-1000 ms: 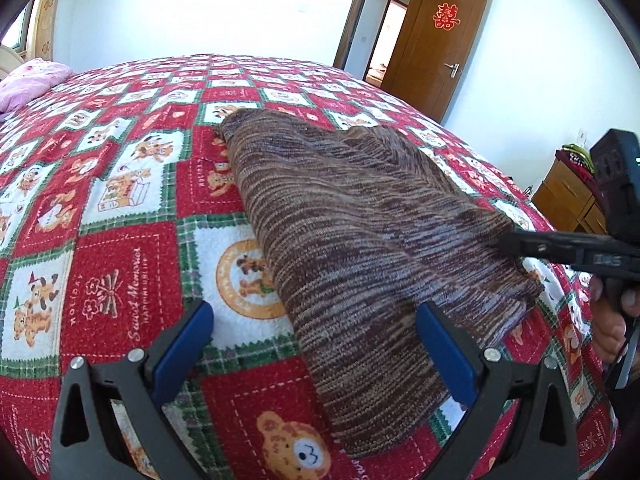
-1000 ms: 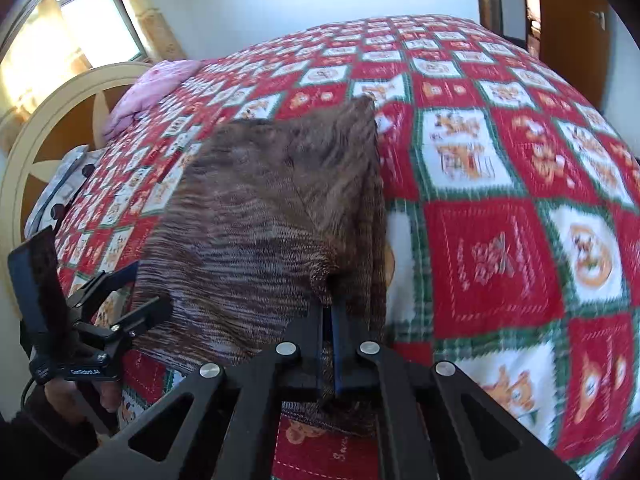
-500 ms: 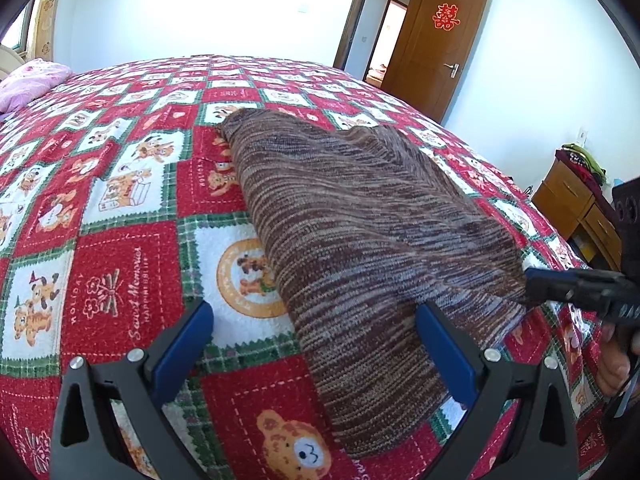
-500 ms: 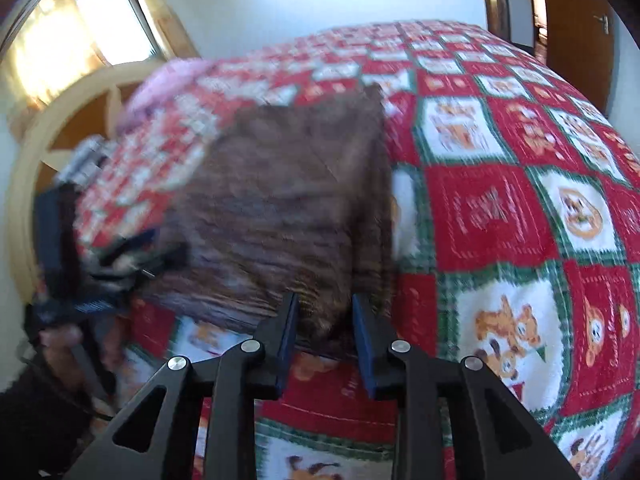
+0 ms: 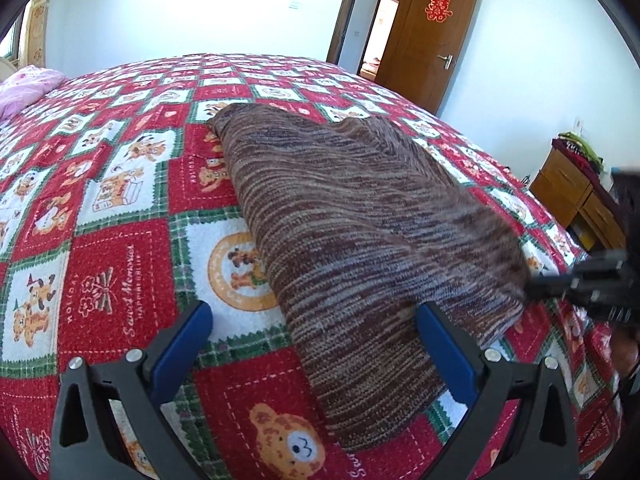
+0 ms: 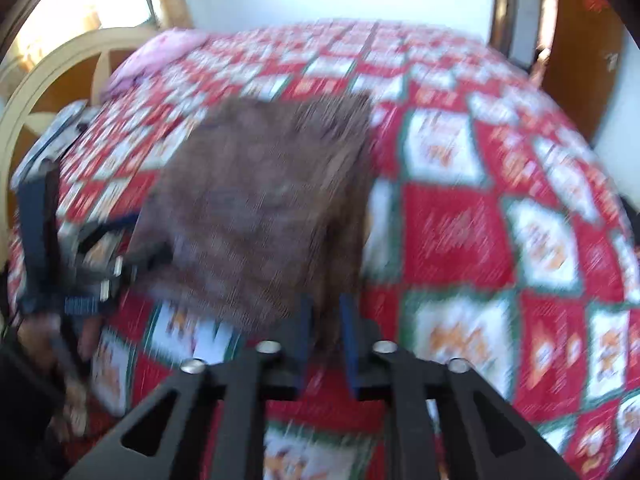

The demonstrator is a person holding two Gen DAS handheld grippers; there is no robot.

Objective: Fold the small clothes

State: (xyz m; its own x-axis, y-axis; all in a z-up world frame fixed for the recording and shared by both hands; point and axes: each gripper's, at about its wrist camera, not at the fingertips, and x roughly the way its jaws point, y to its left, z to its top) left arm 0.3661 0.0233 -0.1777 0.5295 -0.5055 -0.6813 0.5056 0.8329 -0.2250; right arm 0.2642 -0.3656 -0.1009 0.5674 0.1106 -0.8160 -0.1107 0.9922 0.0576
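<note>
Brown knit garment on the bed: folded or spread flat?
Folded. The brown knit garment lies on the quilt doubled over, an upper layer's edge running diagonally across the lower one.

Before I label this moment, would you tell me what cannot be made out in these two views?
- Right wrist view: motion blur; unclear whether the right gripper fingers still touch the brown knit garment.
- Left wrist view: the right gripper is blurred and cut off by the frame edge.
- Left wrist view: the garment's near edge lies behind one left gripper finger.
</note>
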